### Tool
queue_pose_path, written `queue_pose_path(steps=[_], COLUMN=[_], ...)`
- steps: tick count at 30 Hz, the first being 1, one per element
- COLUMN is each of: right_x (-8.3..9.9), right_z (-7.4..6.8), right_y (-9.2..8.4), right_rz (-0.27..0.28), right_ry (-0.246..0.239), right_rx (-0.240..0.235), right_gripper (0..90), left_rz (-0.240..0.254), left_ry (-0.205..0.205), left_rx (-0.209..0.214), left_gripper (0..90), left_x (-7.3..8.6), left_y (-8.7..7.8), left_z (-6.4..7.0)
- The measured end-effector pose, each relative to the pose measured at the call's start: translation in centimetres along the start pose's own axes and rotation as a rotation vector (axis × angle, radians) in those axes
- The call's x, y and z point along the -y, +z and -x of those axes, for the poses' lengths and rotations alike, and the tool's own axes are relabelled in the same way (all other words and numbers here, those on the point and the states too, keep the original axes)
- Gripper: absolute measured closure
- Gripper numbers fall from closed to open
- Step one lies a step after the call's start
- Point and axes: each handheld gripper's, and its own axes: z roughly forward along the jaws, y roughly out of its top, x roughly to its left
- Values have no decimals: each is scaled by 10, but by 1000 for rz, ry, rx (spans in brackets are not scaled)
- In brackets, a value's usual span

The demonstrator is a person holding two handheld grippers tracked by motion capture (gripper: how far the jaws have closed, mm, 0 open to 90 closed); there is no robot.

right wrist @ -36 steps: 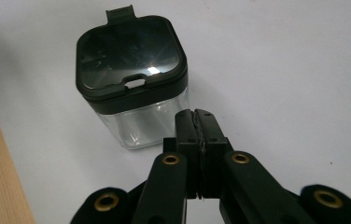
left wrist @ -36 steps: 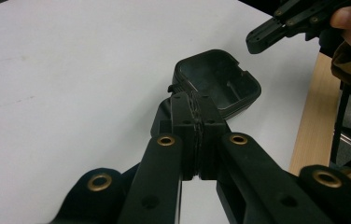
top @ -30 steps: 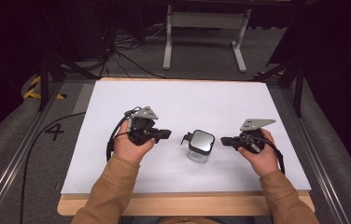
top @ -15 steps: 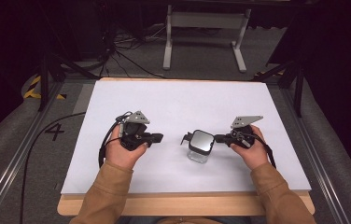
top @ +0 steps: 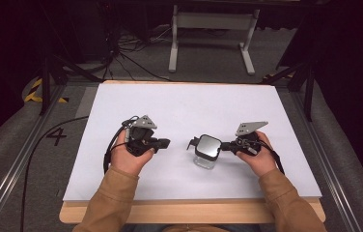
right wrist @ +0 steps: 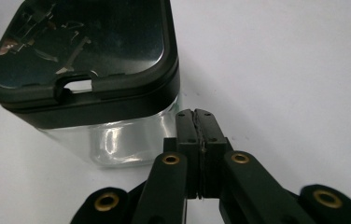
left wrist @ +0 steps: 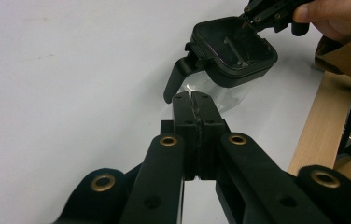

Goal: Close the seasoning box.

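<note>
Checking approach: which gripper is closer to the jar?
The right gripper: its shut jaws reach the jar; the left gripper stays apart.

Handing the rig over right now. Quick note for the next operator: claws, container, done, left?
Left claw: jaws shut, empty, held above the white mat, pointing at the container from its clasp side, apart from it.
Right claw: jaws shut, empty, tips at the container's lid edge on the opposite side; whether they touch it is hard to tell.
Container: clear square box with black lid, upright near the mat's middle, between the two claws. Its side clasp sticks outward.
Done: both claws brought up to the container.
Left: lid is on; nothing gripped yet. Likely next is working the clasp or lid.
</note>
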Motion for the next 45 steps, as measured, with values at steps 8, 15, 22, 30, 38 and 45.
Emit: queue_pose_path(steps=[8,15,22,30,38,45], right_x=[3,4,1,-1,-2,-17], right_z=[-12,-31,-49,-58,-55,-45], right_y=[-4,-5,0,4,-1,-43], right_rz=[-37,-76,-122,-143,-134,6], right_ry=[-16,-45,-77,-101,-93,-38], right_rx=[-14,-42,-70,-105,-83,8], right_gripper=[900,900,900,900,900,824], left_rz=[11,7,15,21,24,24], left_ry=[12,35,34,30,31,42], left_rx=[19,34,39,37,37,7], left_gripper=[900,900,900,900,900,874], left_x=[-6,-13,-15,-15,-14,-13], left_y=[4,9,10,8,8,-5], left_z=[0,1,1,0,0,-2])
